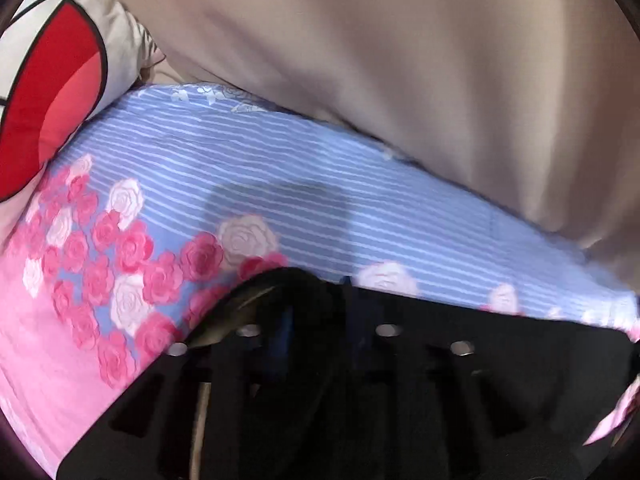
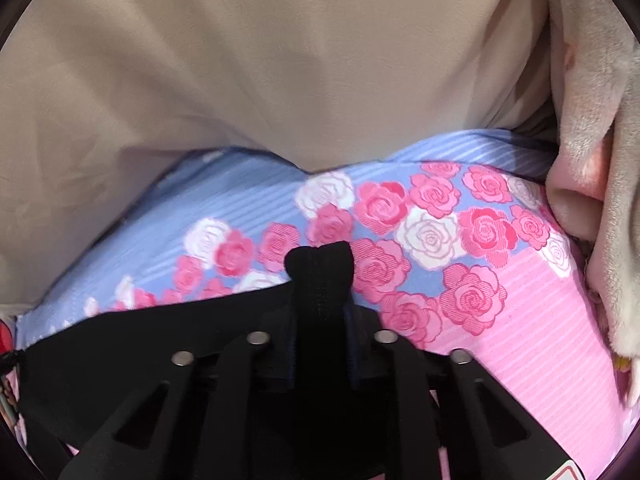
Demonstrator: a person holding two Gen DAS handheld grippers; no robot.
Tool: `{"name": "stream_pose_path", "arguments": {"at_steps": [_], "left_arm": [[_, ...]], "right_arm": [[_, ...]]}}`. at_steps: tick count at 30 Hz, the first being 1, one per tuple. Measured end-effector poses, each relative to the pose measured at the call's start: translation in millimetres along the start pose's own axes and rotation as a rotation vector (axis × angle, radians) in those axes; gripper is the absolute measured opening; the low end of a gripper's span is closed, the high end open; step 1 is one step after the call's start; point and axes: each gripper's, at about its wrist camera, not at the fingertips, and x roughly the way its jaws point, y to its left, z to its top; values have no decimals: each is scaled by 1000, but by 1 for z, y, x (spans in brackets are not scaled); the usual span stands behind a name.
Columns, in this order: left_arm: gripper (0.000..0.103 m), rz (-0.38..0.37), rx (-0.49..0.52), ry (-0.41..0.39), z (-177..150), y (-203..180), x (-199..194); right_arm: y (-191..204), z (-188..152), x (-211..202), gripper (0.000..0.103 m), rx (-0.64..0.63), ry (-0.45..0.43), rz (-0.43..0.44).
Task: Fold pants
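Note:
The black pants show in both views. In the right wrist view my right gripper [image 2: 320, 276] is shut on a bunched tip of the black pants [image 2: 320, 260], and more black cloth [image 2: 120, 344] hangs off to the left. In the left wrist view my left gripper [image 1: 316, 304] is shut on the black pants [image 1: 500, 344], which spread to the right and cover the fingers. Both grippers hold the cloth just above a blue and pink rose-print bedsheet [image 1: 280, 168].
The rose-print sheet [image 2: 500, 280] lies under both grippers. A beige blanket [image 1: 400, 60] fills the far side, also in the right wrist view [image 2: 280, 60]. A red and white pillow [image 1: 52, 92] lies at the left. A plush grey and pink fabric [image 2: 592, 160] lies at the right.

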Motion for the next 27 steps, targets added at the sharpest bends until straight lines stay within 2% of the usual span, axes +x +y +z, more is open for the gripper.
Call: {"name": "stream_pose_path", "arguments": {"at_steps": [2,3,6,8,9,13,16,21,24,27], "left_arm": [[4,7,10,-52,-3,-2,-24],[4,-10,7,-76,-5,0,-38],[4,-114,-26,-154,-17,13,-94],[4,-185,-5,-204,-37,22,-140],[4,-200,3,-213,-39,22,-148],[4,-271,62,-276,-89,26,-215],[4,-307,94,-297,-128,31,-250],[4,-304,99,-247,-194,58,-263],[5,-228,84,-135,-233,80,-230],[7,-166,48,-16,-258,94,-184]], "right_arm": [[4,0,-15,12,5,-43,10],[7,0,-29,12,2,-70,25],[10,-1,-67,12,-21,-139,69],[15,-6,-103,12,-62,-199,115],[19,-11,-123,12,-95,-228,120],[26,-33,-176,12,-187,-299,139],[24,-52,-205,12,-224,-324,159],[9,-97,-242,13,-280,-373,190],[-5,-131,-236,13,-286,-328,164],[-27,-163,-216,14,-250,-247,116]]}}
